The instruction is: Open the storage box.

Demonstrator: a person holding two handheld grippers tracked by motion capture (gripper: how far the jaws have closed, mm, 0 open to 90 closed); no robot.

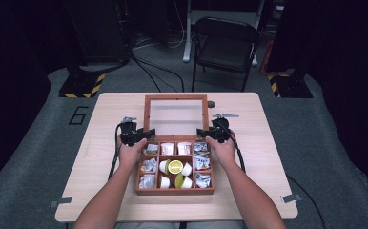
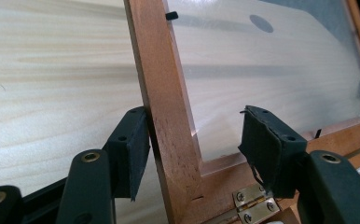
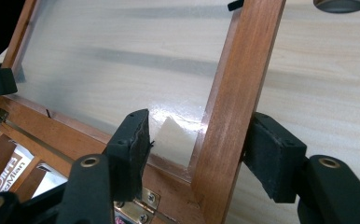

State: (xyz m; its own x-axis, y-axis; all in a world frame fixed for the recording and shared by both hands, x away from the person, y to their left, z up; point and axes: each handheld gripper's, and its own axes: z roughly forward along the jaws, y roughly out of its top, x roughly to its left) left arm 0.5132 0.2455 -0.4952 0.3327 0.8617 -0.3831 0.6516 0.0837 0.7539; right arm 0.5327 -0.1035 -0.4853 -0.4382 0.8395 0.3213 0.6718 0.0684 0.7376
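Note:
A wooden compartment box [image 1: 174, 191] sits at the table's middle. Its glass-paned lid [image 1: 176, 116] is swung fully back behind it. My left gripper [image 1: 146, 135] is at the lid's left rail [image 2: 162, 93]. The left gripper [image 2: 194, 149] is open: one pad [image 2: 134, 149] is against the rail's outer side, the other stands well clear over the glass. My right gripper [image 1: 203, 133] is at the right rail [image 3: 236, 84]. The right gripper [image 3: 199, 149] is open too: its outer pad [image 3: 269, 156] is by the rail, the inner one apart from it.
The box holds foil packets, white cups and lime-coloured rounds. Brass hinges [image 2: 252, 205] join lid and box. The light wooden table [image 1: 268, 157] has bare room on both sides. A dark folding chair [image 1: 225, 45] and cables are on the floor beyond.

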